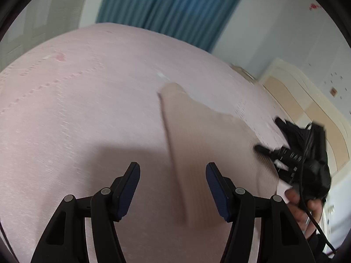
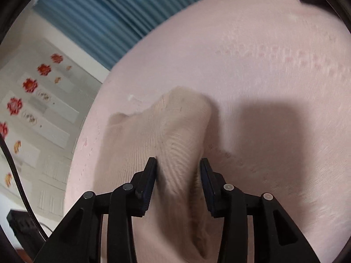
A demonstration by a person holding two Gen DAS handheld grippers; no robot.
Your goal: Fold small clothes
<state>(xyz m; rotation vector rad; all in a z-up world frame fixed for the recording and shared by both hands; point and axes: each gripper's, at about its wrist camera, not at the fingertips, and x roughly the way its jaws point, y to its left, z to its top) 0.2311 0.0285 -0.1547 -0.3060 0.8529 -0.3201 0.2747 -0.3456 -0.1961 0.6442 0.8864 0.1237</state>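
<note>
A beige ribbed garment (image 1: 197, 135) lies folded on the pink bed sheet (image 1: 87, 87), its long straight edge running away from me. My left gripper (image 1: 173, 166) hovers open over the near end of that edge, nothing between its pads. At the right, my right gripper (image 1: 267, 151) reaches onto the garment's far side, held by a person's hand (image 1: 296, 199). In the right wrist view, a raised ridge of the garment (image 2: 175, 127) runs between the parted jaws of the right gripper (image 2: 178, 162). The ridge brushes the left pad (image 2: 153, 168), and the jaws do not pinch it.
A blue curtain (image 1: 175, 4) hangs behind the bed. A cream headboard (image 1: 307, 109) stands at the right. The bed's edge falls off toward a white wardrobe with red flower stickers (image 2: 33, 109). A black box (image 2: 19, 221) and a cable lie low on that side.
</note>
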